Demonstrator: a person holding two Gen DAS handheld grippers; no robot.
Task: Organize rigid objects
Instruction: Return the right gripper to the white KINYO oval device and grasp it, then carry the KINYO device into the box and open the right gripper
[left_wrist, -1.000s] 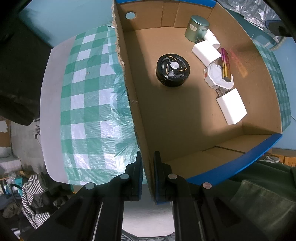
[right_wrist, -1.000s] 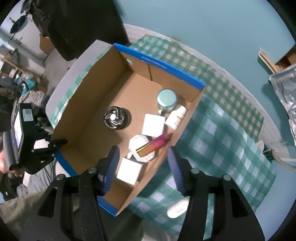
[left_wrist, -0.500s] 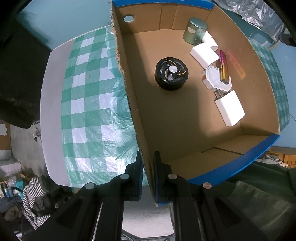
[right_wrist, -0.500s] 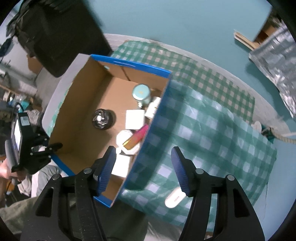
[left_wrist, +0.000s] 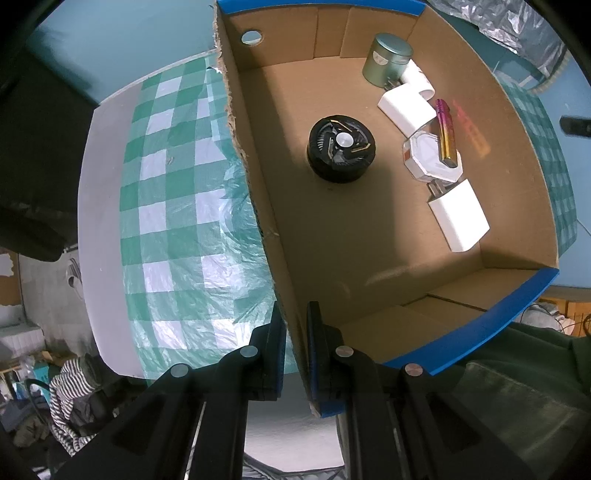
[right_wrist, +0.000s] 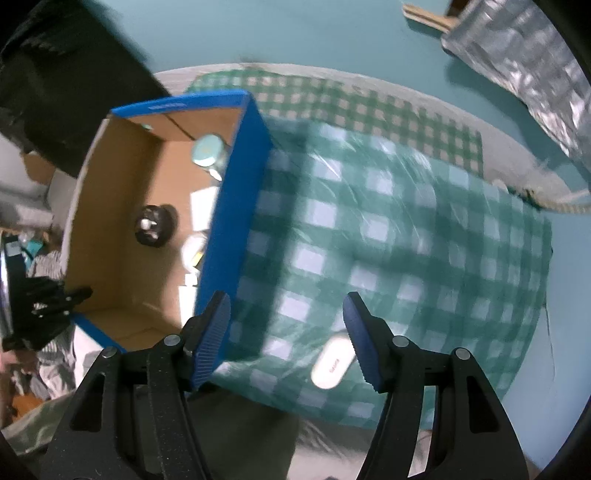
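My left gripper (left_wrist: 296, 347) is shut on the near wall of the cardboard box (left_wrist: 258, 206), one pad on each side. Inside lie a black round fan-like disc (left_wrist: 341, 147), a green tin (left_wrist: 386, 59), white blocks (left_wrist: 460, 216), a white octagonal case (left_wrist: 430, 158) and an iridescent pink tube (left_wrist: 445, 134). In the blurred right wrist view my right gripper (right_wrist: 286, 334) hovers over the checked cloth just right of the box (right_wrist: 236, 206), its jaws opening with nothing between them. A white oval case (right_wrist: 330, 363) lies on the cloth near the right pad.
A green-and-white checked cloth (right_wrist: 388, 240) covers the table, with its pale edge (left_wrist: 99, 206) at the left. Crinkled silver foil (right_wrist: 524, 59) lies at the far right. A rope (right_wrist: 569, 205) hangs past the cloth. Clutter and striped fabric (left_wrist: 70, 391) sit below the table.
The right gripper has swung from above the box to over the cloth on its right, rolling and opening wider. The white oval case now sits closer to its right pad. Left gripper holds still.
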